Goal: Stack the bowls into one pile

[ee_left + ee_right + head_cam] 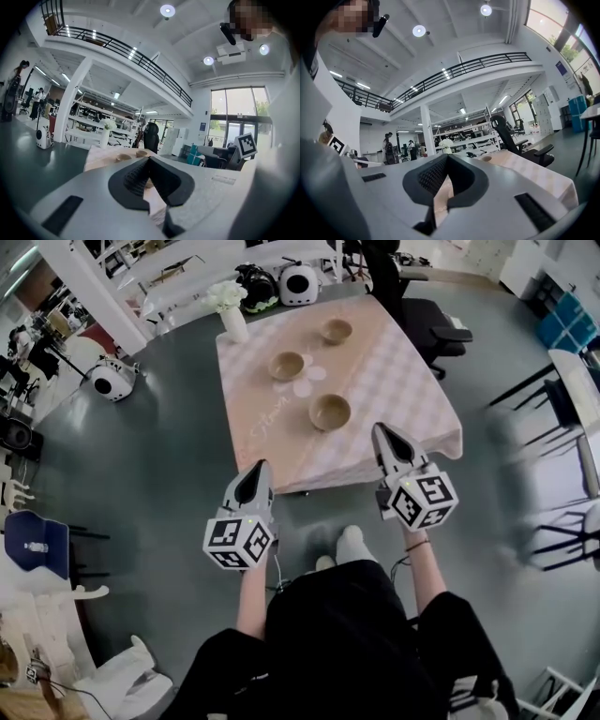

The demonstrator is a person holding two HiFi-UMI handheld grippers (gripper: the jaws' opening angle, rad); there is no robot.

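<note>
**Both tongs clenched, three bowls unstacked**

The left gripper (261,471) hovers just short of the table (403,381), jaws pressed together on nothing. Three bowls sit apart on the checked cloth: one left (287,365), one nearest (330,412), one farthest (337,331). The right gripper (382,433), likewise clenched and empty, hovers over the near edge.

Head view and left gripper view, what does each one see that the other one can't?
Only the head view shows the person's socked feet and dark lap, seen from above. Only the left gripper view shows the balcony railing, the ceiling lights and the big windows. Both show the table with bowls on it, the vase of white flowers and the black office chair.
</note>
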